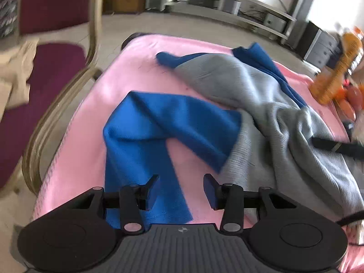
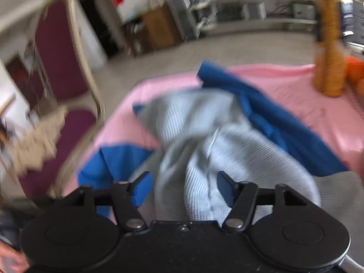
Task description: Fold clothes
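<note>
A grey ribbed garment [image 1: 261, 104] lies crumpled on the pink table cover [image 1: 127, 77], with blue fabric [image 1: 163, 122] spread from under it towards me; I cannot tell whether the blue is part of it. My left gripper [image 1: 181, 183] is open just above the near blue flap, with nothing between its fingers. In the right wrist view the grey garment [image 2: 200, 136] bunches up towards the camera, and blue fabric [image 2: 279, 122] trails behind it. My right gripper [image 2: 183, 182] stands open with a fold of the grey fabric between its fingers.
A maroon chair [image 1: 52, 72] with a beige cloth [image 1: 18, 72] on its seat stands close to the table's left edge. An orange bottle [image 2: 327, 52] and round orange things [image 2: 355, 70] sit at the far right. A black strap-like thing [image 1: 334, 146] lies on the grey fabric.
</note>
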`<control>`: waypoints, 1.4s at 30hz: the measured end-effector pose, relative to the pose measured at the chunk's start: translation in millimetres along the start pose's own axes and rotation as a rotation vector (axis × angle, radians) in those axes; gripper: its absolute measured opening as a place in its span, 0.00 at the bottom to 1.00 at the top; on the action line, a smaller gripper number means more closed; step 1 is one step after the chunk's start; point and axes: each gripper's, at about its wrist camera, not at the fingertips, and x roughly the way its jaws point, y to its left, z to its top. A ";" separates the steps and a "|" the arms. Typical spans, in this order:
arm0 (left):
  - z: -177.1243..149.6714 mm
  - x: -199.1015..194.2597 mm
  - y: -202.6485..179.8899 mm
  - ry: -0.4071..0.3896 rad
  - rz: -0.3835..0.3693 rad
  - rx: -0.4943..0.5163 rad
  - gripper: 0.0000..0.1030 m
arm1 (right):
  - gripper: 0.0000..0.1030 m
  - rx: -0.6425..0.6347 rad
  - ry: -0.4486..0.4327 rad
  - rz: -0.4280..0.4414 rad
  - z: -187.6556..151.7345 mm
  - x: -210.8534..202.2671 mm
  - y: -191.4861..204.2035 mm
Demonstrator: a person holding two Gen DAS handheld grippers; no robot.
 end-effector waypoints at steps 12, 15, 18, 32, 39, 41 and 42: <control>-0.1 9.8 -5.9 -0.006 -0.026 0.022 0.43 | 0.11 -0.194 -0.083 -0.274 -6.5 46.5 16.9; -1.6 9.7 -5.0 -0.005 -0.034 0.024 0.46 | 0.11 -0.078 -0.158 -0.389 12.0 26.8 -16.8; -3.2 11.5 -3.9 0.003 -0.040 0.020 0.48 | 0.14 -0.010 -0.140 -0.473 12.6 23.0 -45.8; -3.0 6.2 -6.0 -0.005 -0.037 0.030 0.51 | 0.53 -0.041 -0.073 0.047 6.7 20.6 20.1; -2.1 11.5 0.7 0.011 -0.033 -0.002 0.51 | 0.11 -0.128 0.058 0.040 -15.3 71.8 33.1; -2.6 11.1 0.8 0.012 -0.036 -0.001 0.51 | 0.09 -0.111 0.023 0.021 -13.3 67.6 31.5; -2.9 10.4 0.8 0.010 -0.036 0.001 0.51 | 0.08 -0.087 -0.003 0.014 -9.5 62.2 28.7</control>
